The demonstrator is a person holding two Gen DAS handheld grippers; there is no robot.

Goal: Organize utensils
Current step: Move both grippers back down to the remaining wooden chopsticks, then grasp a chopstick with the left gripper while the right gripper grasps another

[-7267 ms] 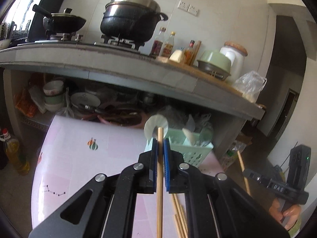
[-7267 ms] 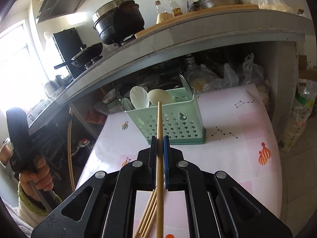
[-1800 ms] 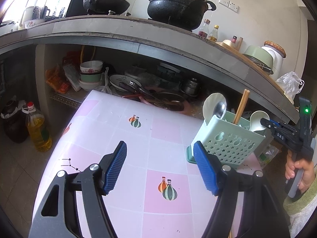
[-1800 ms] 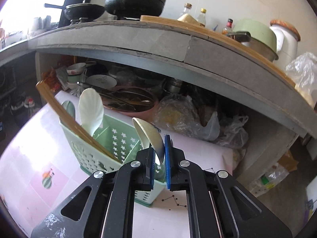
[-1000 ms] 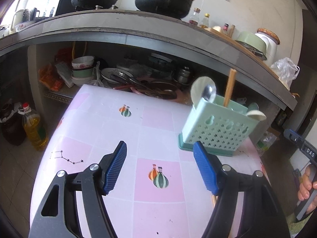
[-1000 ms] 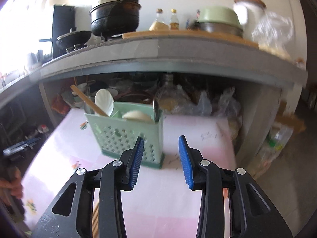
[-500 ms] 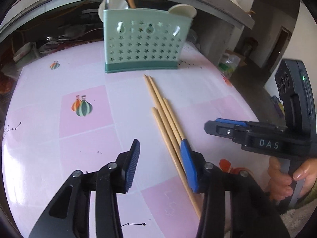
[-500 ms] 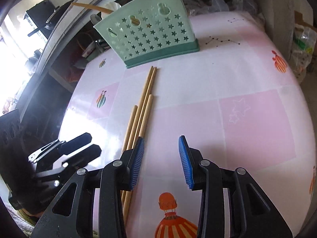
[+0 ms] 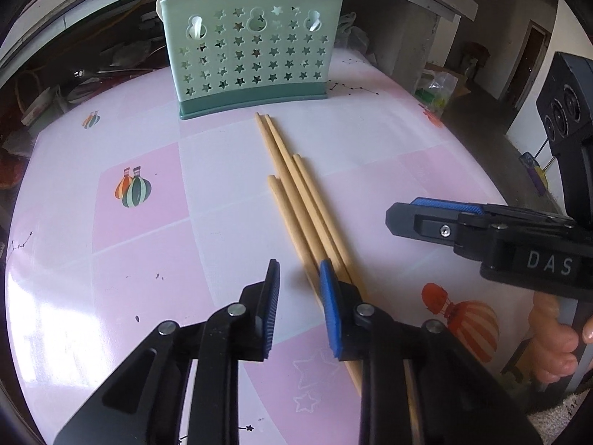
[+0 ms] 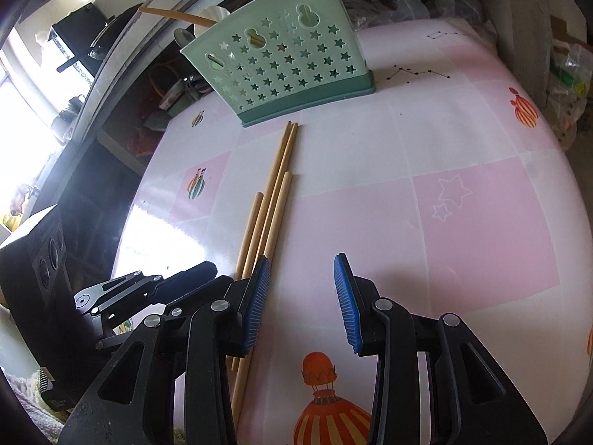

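Note:
Several wooden chopsticks (image 9: 296, 193) lie side by side on the pink table, pointing at a mint-green star-holed utensil basket (image 9: 252, 52). The basket holds spoons and one chopstick. My left gripper (image 9: 298, 282) is open and empty, low over the near ends of the chopsticks, its right finger above them. My right gripper (image 10: 302, 278) is open and empty, just right of the chopsticks (image 10: 274, 193), with the basket (image 10: 285, 59) beyond. The right gripper also shows in the left wrist view (image 9: 444, 218), right of the chopsticks.
The table (image 9: 141, 259) has a pink and white patterned cover with balloon prints. Behind the basket a grey counter shelf (image 9: 92, 37) holds dishes and pans. The table's right edge drops to the floor with bags (image 10: 567, 74).
Both grippers have dropped lower and closer to the near ends of the chopsticks. The left gripper's jaws have narrowed a little. Both stay open and empty.

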